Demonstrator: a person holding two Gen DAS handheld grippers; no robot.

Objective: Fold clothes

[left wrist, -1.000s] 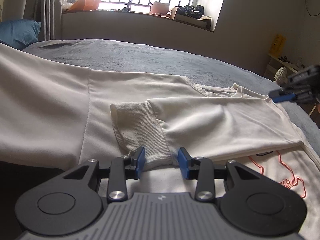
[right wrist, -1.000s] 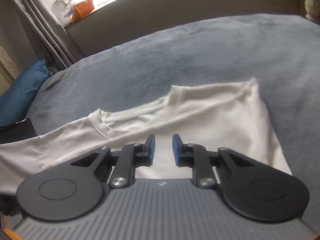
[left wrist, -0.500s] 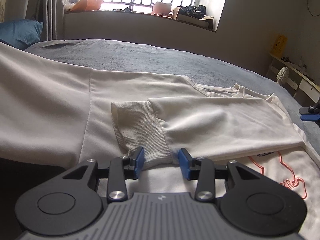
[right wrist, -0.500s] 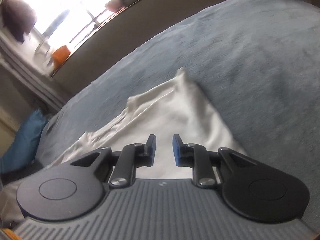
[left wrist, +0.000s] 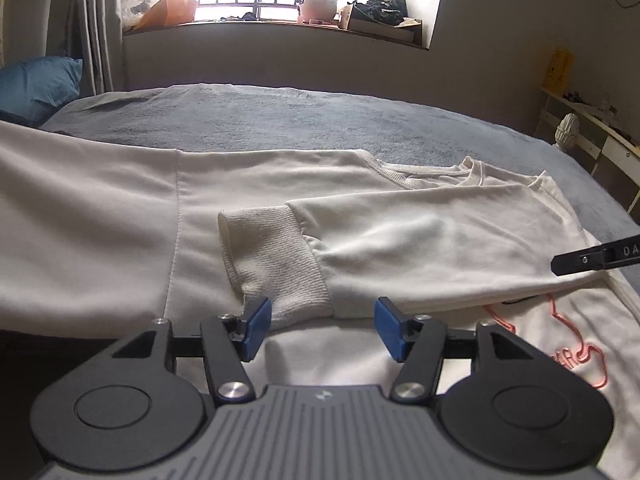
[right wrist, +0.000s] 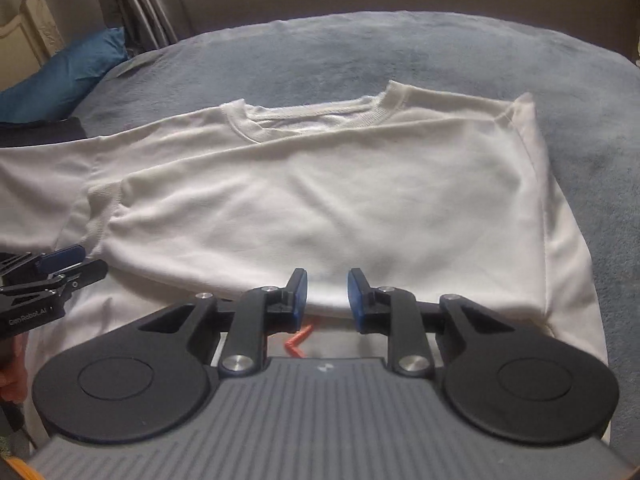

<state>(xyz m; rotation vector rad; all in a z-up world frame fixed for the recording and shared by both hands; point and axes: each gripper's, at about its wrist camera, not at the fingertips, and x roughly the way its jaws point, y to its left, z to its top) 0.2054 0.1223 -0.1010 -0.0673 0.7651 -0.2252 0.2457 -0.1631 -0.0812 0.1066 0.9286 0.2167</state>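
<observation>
the sweatshirt (left wrist: pixel 380 240) is soft white cloth, matt and smooth, and its cuff (left wrist: pixel 276 256) is a rougher ribbed knit. beside the cuff, toward the hem, a thin red print (left wrist: pixel 560 344) looks slightly glossy. under the sweatshirt the blanket (right wrist: pixel 400 52) is grey, fuzzy and matt. the left gripper (left wrist: pixel 322 330) has matt black plastic arms, shiny metal screws and smooth blue pads (left wrist: pixel 256 328). beyond the blanket, the pillow (left wrist: pixel 36 88) is blue cloth.
</observation>
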